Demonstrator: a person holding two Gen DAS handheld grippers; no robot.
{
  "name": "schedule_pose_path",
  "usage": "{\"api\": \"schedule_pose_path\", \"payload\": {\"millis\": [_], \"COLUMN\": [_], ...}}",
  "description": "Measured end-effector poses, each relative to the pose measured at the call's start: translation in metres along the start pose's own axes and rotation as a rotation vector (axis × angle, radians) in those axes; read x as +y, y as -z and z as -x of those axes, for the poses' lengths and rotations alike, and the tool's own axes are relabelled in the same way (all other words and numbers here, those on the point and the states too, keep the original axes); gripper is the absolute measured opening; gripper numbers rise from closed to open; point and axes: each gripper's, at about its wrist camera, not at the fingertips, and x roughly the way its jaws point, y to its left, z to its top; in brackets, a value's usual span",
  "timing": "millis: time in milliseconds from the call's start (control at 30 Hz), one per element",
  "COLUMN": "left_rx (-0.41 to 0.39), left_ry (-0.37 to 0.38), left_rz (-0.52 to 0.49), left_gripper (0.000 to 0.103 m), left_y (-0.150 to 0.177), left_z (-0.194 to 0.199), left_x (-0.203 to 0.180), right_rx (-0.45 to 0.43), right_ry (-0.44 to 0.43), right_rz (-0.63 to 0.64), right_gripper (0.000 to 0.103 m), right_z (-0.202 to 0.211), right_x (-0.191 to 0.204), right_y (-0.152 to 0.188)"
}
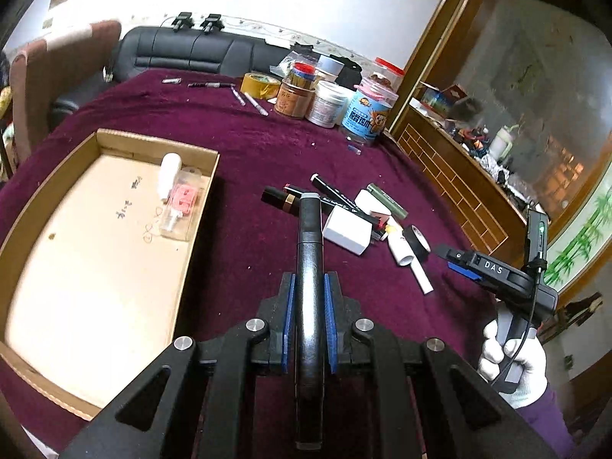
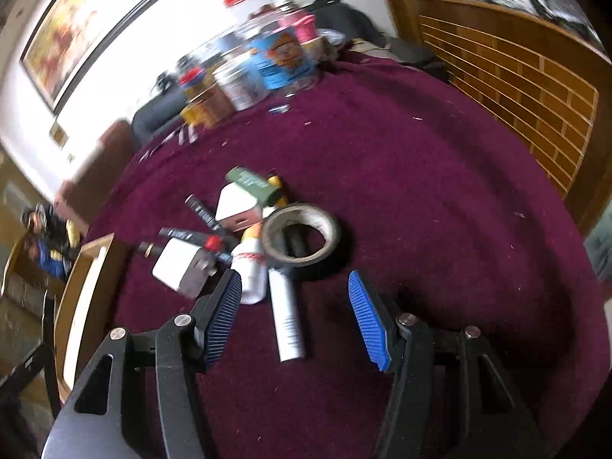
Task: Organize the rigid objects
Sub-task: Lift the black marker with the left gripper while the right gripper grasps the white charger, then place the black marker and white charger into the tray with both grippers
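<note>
My left gripper (image 1: 309, 287) is shut on a long black marker (image 1: 308, 252), held above the purple cloth just right of the cardboard box (image 1: 114, 141). The box holds a white bottle (image 1: 169, 174) and a clear packet with pink parts (image 1: 181, 206). A pile of small items lies ahead: white cube adapters (image 1: 348, 229), black pens (image 1: 332, 193), a green stick (image 1: 386, 201), a black tape roll (image 1: 417, 243) and a white tube (image 1: 420, 275). My right gripper (image 2: 294, 298) is open, its jaws either side of the white tube (image 2: 287, 317), close to the tape roll (image 2: 302, 235).
Jars and cans (image 1: 329, 99) and a yellow tape roll (image 1: 260, 85) stand at the table's far edge, with loose pens (image 1: 250, 100) beside them. A wooden cabinet (image 2: 508, 88) runs along the right. A black sofa (image 1: 191, 51) lies beyond the table.
</note>
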Motion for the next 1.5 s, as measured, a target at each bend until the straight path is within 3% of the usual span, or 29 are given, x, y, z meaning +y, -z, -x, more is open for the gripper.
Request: {"api": "schedule_pose_path", "payload": {"millis": [167,267,367,500,567,633,667,833,967,1067,1133,1267,1500], "left_rx": [0.006,-0.015,-0.030,-0.038,-0.034,-0.032,-0.031,-0.024,-0.029,-0.041,-0.049,-0.055,-0.057], "left_ry": [0.012,-0.006,-0.018,-0.019,-0.010,-0.007,-0.003,0.017,0.011,-0.002,-0.014,-0.044,-0.082], "left_rz": [0.035,0.046,0.069,0.087,0.096,0.103,0.109,0.145,0.159,0.171,0.183,0.223,0.270], "left_gripper": [0.011,0.011,0.011,0.011,0.011,0.011,0.011,0.011,0.011,0.011,0.011,0.011,0.011], "left_y": [0.005,0.007,0.006,0.007,0.009,0.009,0.009,0.007,0.009,0.009,0.010,0.010,-0.001], "left_z": [0.004,0.017,0.026,0.030,0.029,0.029,0.028,0.026,0.030,0.036,0.041,0.046,0.057], "left_x": [0.010,0.019,0.027,0.035,0.039,0.043,0.046,0.059,0.066,0.073,0.081,0.100,0.138], "right_rx": [0.073,0.134,0.179,0.173,0.196,0.311,0.333,0.209,0.261,0.261,0.258,0.257,0.225], "right_ry": [-0.053,-0.115,-0.068,0.015,-0.029,-0.174,-0.194,-0.067,-0.058,0.048,0.073,0.046,-0.068], "right_rz": [0.118,0.186,0.253,0.248,0.254,0.293,0.310,0.427,0.515,0.657,0.681,0.632,0.402], "right_gripper": [0.046,0.046,0.046,0.049,0.049,0.049,0.049,0.053,0.054,0.057,0.057,0.048,0.045], "right_z": [-0.024,-0.042,-0.066,-0.092,-0.093,-0.088,-0.085,-0.063,-0.081,-0.107,-0.115,-0.118,-0.092], "right_x": [0.041,0.073,0.097,0.105,0.113,0.125,0.129,0.142,0.161,0.181,0.183,0.181,0.162], "right_y": [-0.009,-0.012,-0.012,-0.020,-0.020,-0.011,-0.009,-0.014,-0.003,0.012,0.018,0.015,0.002]}}
